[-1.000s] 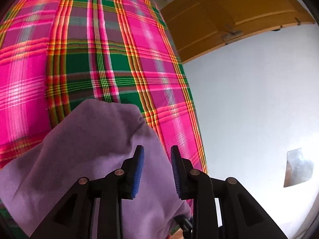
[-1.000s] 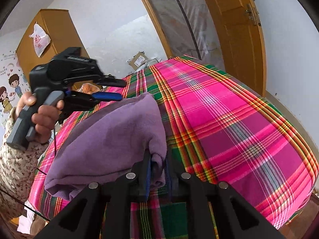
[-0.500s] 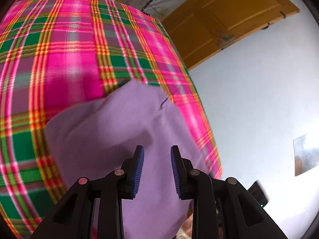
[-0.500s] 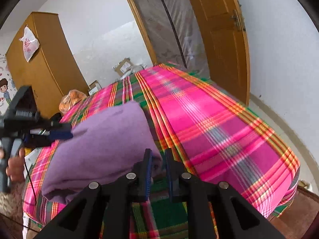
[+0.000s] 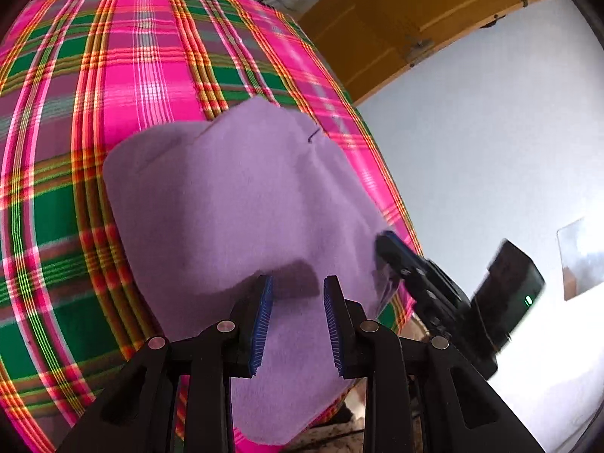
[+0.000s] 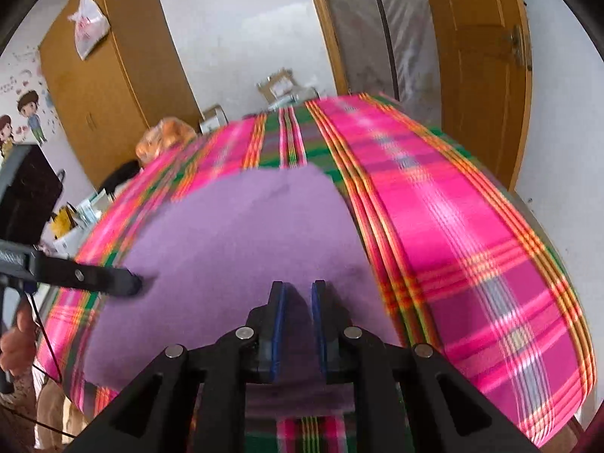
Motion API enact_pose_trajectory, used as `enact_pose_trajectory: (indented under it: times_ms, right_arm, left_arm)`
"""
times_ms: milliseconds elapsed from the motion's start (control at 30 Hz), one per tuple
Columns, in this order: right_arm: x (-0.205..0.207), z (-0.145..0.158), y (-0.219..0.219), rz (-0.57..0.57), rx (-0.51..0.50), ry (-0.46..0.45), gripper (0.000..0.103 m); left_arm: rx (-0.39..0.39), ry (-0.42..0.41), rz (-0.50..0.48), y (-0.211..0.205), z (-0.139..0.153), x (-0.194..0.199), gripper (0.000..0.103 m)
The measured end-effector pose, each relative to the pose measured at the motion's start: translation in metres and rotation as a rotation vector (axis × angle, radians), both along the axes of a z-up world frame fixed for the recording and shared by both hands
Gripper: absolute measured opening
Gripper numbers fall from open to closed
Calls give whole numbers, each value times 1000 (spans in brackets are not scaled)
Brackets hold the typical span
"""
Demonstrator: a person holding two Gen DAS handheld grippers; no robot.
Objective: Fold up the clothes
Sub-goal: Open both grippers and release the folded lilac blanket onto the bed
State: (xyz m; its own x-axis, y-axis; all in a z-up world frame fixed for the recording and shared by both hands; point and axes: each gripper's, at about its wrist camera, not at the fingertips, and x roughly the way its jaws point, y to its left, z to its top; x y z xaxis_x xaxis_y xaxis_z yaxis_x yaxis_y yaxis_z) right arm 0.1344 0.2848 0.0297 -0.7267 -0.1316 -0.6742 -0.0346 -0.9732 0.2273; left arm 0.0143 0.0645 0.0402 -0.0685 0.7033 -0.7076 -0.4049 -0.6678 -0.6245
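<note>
A purple cloth [image 5: 234,196] lies spread on a bed with a pink and green plaid cover [image 5: 124,75]. My left gripper [image 5: 296,283] hovers open just above the cloth's near part and casts a shadow on it, with nothing between its pads. My right gripper [image 5: 385,245] is shut on the cloth's right edge, where the fabric bunches. In the right wrist view the cloth [image 6: 241,241] fills the narrow gap of the right gripper [image 6: 296,290]. The left gripper [image 6: 132,283] tips touch the cloth's left edge there. The plaid cover [image 6: 453,226] runs off to the right.
A wooden door [image 6: 483,75] stands beyond the bed's right side and a wooden wardrobe [image 6: 113,75] at the back left. Boxes [image 6: 279,87] and an orange bag [image 6: 166,139] sit past the far end. A person's hand [image 6: 15,343] holds the left gripper's handle.
The purple cloth went from a raised bundle to lying flatter on the bed. The left gripper came down from the air to the cloth's left edge. The right gripper kept its hold.
</note>
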Motion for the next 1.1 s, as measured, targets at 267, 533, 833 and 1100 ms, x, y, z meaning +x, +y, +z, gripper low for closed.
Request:
enact_pose_trajectory:
  times_ms: [267, 533, 833, 1100]
  right_arm:
    - [24, -10, 2, -7, -3, 24, 15]
    - [36, -9, -11, 3, 125, 40, 15]
    - [31, 7, -22, 4, 191, 6, 15]
    - [13, -3, -51, 102, 184, 16, 23]
  left_arm:
    - [38, 9, -20, -6, -9, 5, 29]
    - [107, 27, -19, -17, -19, 12, 28]
    - [109, 60, -24, -22, -18, 28, 28]
    - [126, 48, -14, -29, -22, 32, 28]
